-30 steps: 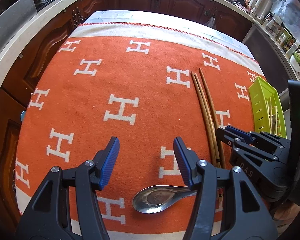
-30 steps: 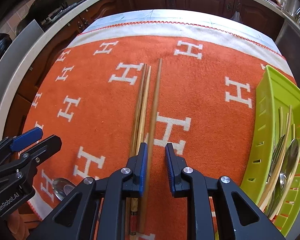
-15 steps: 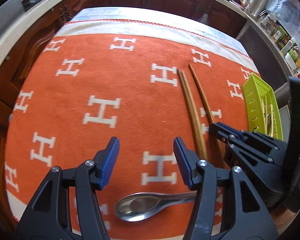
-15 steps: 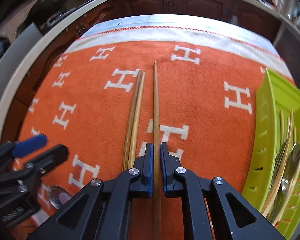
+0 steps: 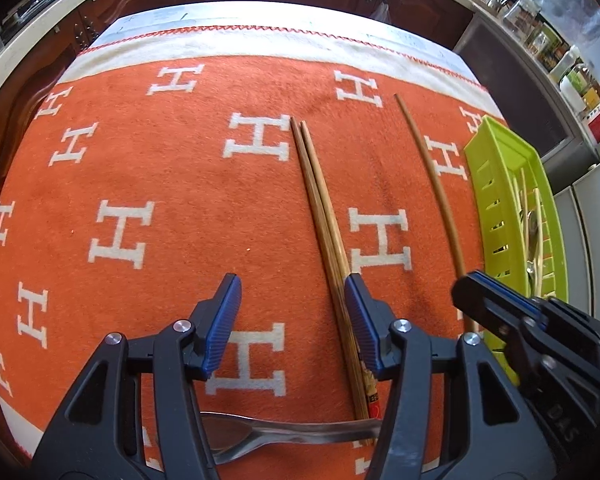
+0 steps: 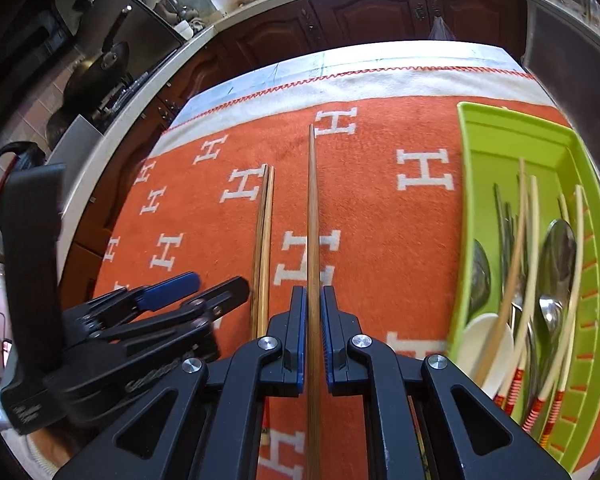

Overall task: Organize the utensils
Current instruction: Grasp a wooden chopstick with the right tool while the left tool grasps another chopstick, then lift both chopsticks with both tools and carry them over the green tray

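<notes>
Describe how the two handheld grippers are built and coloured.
Both the left gripper and right gripper are black plastic clamps with triangular cut-outs, silver pivot bolts and ribbed blue finger pads. Pale lettering marks the left one's body seen from the right wrist.

A tray [image 6: 512, 136] sits on the cloth's [image 5: 160, 184] right side, utensils [image 6: 556, 264] inside. Left of the tray lies a chopstick pair [image 5: 320, 216]. Nearer than the pair lies a spoon [image 5: 284, 434].

Bright daylight, fisheye-warped dark edges
</notes>
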